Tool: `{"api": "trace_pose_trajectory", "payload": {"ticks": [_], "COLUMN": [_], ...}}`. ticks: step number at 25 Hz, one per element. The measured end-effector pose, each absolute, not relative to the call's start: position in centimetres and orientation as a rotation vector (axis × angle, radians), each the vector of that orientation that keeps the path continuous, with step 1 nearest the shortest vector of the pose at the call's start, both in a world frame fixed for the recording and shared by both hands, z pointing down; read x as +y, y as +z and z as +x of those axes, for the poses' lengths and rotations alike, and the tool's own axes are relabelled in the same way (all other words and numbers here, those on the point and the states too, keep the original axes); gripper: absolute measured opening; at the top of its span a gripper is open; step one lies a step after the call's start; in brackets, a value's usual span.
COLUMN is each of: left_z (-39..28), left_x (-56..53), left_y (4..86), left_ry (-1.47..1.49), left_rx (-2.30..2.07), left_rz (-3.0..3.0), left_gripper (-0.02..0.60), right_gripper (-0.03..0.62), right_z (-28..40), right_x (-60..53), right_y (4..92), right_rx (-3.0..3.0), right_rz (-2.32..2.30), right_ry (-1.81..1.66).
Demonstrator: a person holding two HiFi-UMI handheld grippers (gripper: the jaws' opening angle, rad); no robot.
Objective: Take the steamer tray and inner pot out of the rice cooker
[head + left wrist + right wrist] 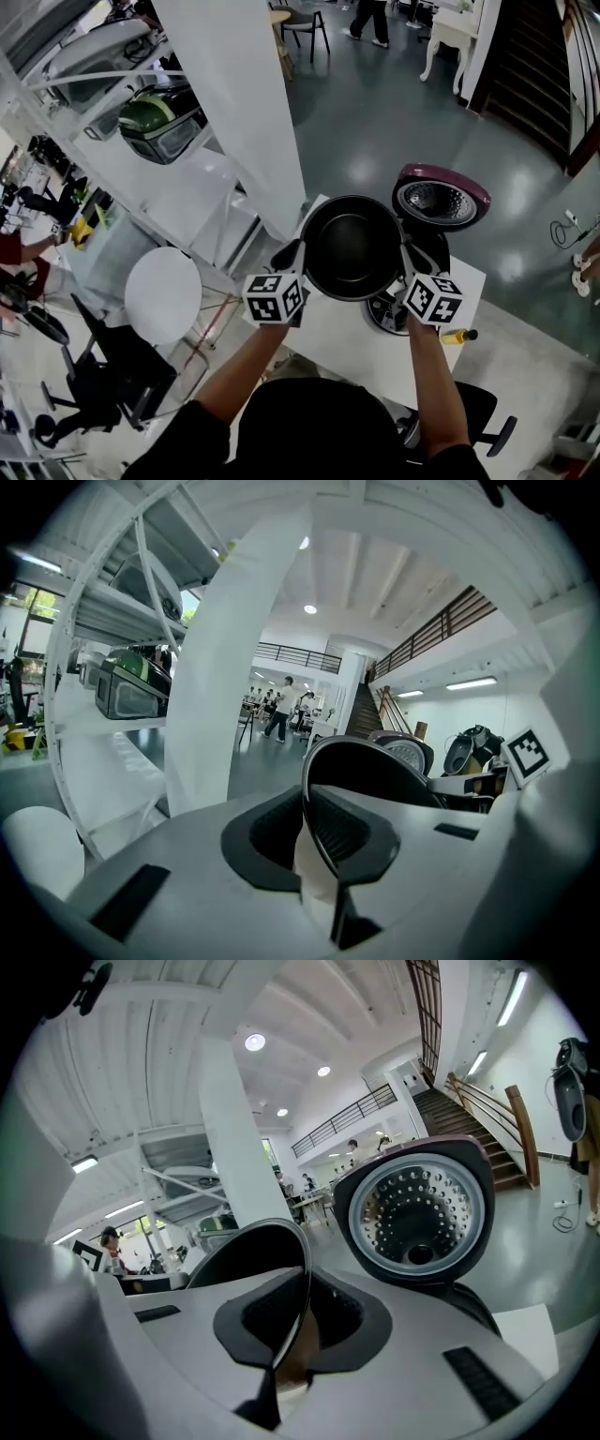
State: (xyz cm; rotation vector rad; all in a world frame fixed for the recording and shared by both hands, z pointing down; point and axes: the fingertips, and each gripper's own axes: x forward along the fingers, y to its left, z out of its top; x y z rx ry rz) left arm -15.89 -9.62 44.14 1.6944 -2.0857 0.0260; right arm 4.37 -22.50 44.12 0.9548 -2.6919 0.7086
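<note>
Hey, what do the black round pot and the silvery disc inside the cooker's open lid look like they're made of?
The black round inner pot is probably thin metal with a dark, semi-matte non-stick coating: its rim is very thin and the inside reflects softly. The silvery perforated disc in the open lid looks like bright bare metal, aluminium or steel, with punched holes and a shine.

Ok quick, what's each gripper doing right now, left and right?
Left gripper: closed on the rim of the inner pot.
Right gripper: closed on the inner pot's rim, on the opposite side.
</note>
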Motion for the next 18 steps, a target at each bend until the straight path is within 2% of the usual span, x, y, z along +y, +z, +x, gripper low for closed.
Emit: {"api": "trace_pose_trajectory", "payload": {"ticks": [18], "left_z": [-27.9], "left_x": [-5.8], "left_y": [51.2], "left_ry": [0.000], "left_rx": [-1.990], "left_rz": [1.612], "left_gripper": [0.025], "right_gripper": [0.020], "right_z": [-7.7], "right_x": [-18.7], "right_y": [51.1], "right_rx": [-2.544], "right_rz": [0.905], "right_ry": [0.705]}}
